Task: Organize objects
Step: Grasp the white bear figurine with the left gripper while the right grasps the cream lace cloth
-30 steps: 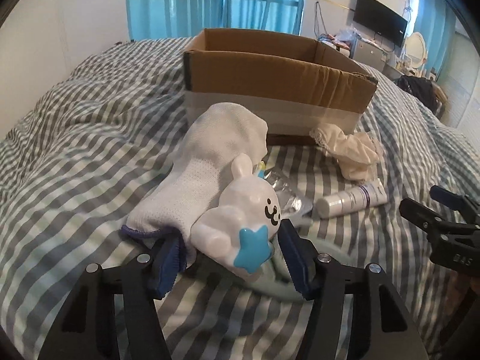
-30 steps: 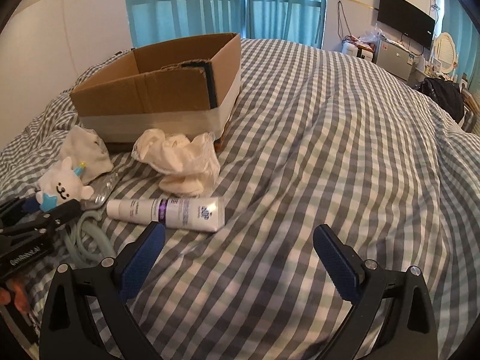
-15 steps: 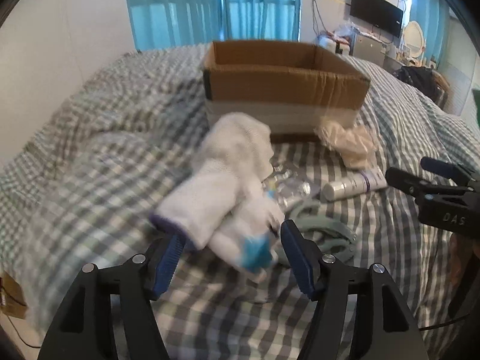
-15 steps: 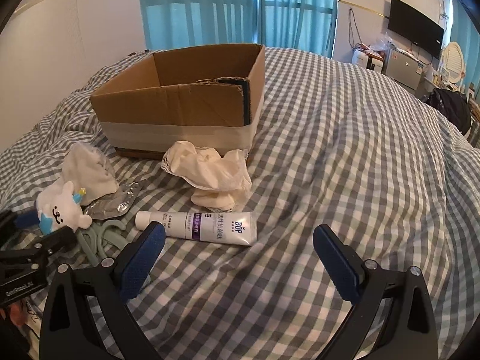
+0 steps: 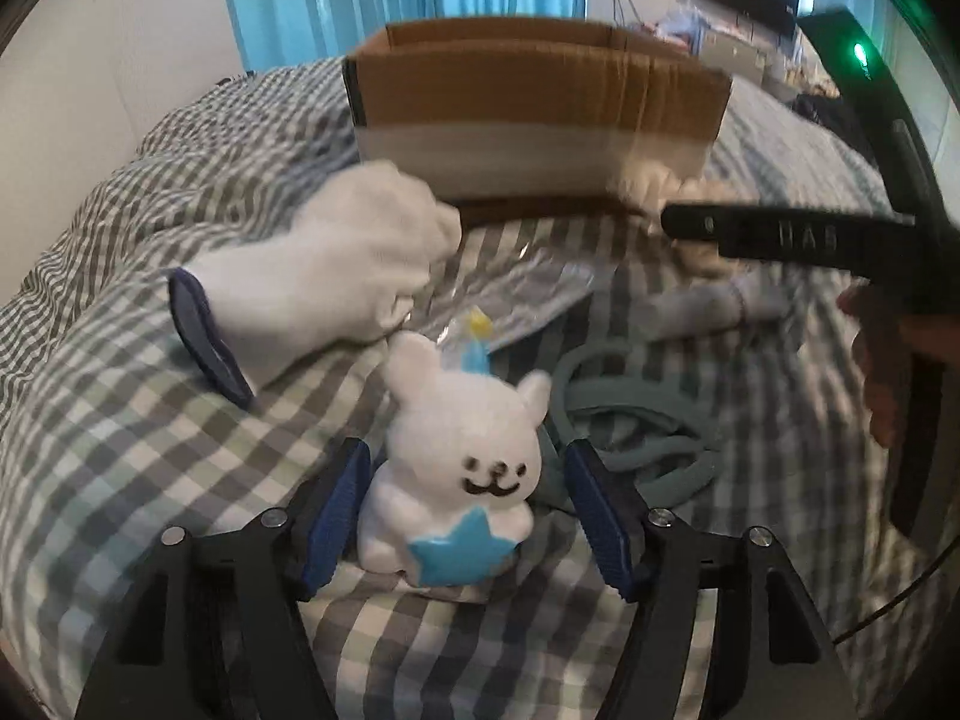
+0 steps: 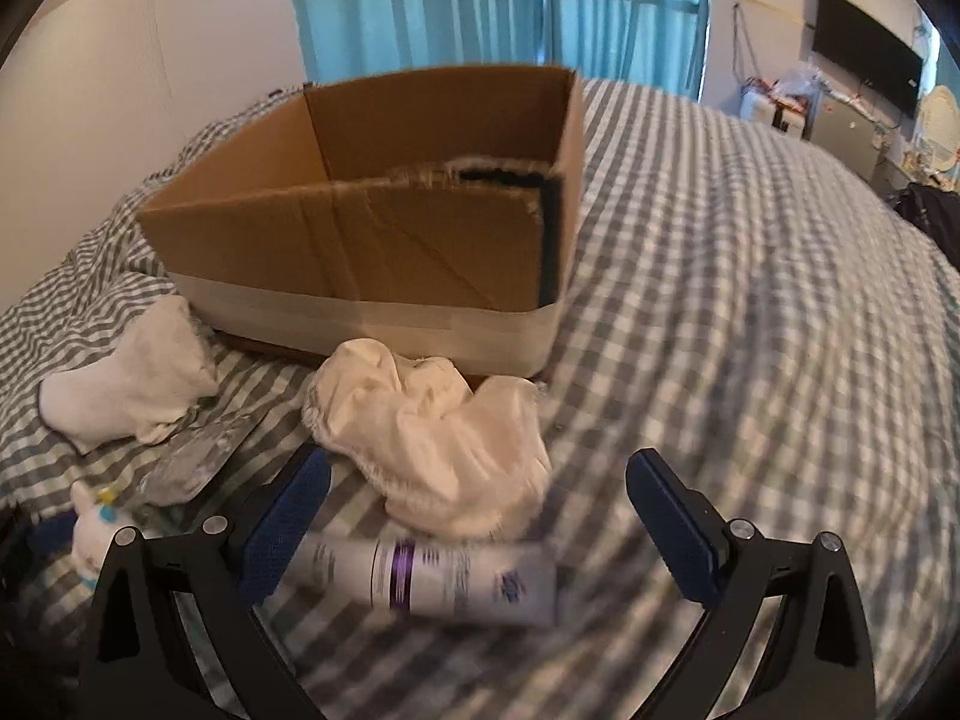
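Note:
A white bunny toy (image 5: 459,462) with a blue star stands upright on the checked bedspread between the fingers of my open left gripper (image 5: 465,516); the pads are beside it with small gaps. An open cardboard box (image 5: 534,114) stands behind it, also in the right wrist view (image 6: 384,240). My right gripper (image 6: 477,531) is open above a white tube with a purple band (image 6: 432,579), with a crumpled cream cloth (image 6: 438,450) just beyond. The right gripper also shows in the left wrist view (image 5: 780,237).
A white sock with a navy cuff (image 5: 312,288) lies left of the box. A crinkled clear wrapper (image 5: 510,294) and a teal strap (image 5: 636,420) lie between the toy and the tube. A TV (image 6: 864,66) and clutter stand at the far right.
The bunny toy went from lying on its side to standing upright between my left fingers. My right gripper moved forward over the tube, toward the cloth and box.

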`<state>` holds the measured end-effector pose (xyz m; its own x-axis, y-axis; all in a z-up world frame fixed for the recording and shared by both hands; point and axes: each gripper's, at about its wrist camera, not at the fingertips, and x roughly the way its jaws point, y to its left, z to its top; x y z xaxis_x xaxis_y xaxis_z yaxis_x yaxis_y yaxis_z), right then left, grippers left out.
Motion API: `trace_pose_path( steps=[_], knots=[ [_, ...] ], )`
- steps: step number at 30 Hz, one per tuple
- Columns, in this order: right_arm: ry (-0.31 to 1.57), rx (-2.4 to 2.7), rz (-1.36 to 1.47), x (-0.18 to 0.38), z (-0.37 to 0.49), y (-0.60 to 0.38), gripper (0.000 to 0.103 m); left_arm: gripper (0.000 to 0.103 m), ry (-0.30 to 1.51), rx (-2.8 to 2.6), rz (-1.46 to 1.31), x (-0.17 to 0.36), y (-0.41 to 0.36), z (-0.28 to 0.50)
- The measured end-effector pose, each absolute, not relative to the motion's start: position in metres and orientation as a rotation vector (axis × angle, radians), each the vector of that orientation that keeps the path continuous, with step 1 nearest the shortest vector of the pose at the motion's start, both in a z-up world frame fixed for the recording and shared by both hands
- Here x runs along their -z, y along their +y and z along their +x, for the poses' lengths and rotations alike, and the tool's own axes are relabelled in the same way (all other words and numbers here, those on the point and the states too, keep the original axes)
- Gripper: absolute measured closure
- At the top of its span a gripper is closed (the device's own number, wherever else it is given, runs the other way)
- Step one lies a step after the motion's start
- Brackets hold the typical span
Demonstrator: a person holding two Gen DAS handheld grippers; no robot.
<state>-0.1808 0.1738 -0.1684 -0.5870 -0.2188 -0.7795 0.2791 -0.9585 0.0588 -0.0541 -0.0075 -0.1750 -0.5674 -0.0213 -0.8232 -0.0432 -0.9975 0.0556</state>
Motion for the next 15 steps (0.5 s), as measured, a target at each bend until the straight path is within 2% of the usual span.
trace_pose_path(
  steps=[2, 4, 6, 7, 10, 15],
  knots=[
    [0.085, 2.553, 1.261, 0.175, -0.185, 0.172, 0.018, 0.048, 0.085, -2.784, -1.439, 0.174, -0.01, -0.055],
    [0.09, 2.529, 1.266, 0.179, -0.183, 0.171, 0.056, 0.05, 0.073, -2.784, -1.441, 0.174, -0.013, -0.057],
    [0.14, 2.523, 1.268, 0.181, -0.177, 0.169, 0.074, 0.051, 0.074, -2.79, -1.436, 0.173, -0.012, -0.055],
    [0.151, 2.526, 1.257, 0.179, -0.172, 0.169, 0.08, 0.051, 0.072, -2.794, -1.432, 0.172, -0.012, -0.054],
    [0.136, 2.53, 1.219, 0.169, -0.157, 0.173, 0.085, 0.052, 0.05, -2.805, -1.423, 0.167, -0.014, -0.051],
    [0.138, 2.565, 1.14, 0.14, -0.122, 0.181, 0.086, 0.052, 0.007, -2.847, -1.349, 0.144, -0.017, -0.043]
  ],
)
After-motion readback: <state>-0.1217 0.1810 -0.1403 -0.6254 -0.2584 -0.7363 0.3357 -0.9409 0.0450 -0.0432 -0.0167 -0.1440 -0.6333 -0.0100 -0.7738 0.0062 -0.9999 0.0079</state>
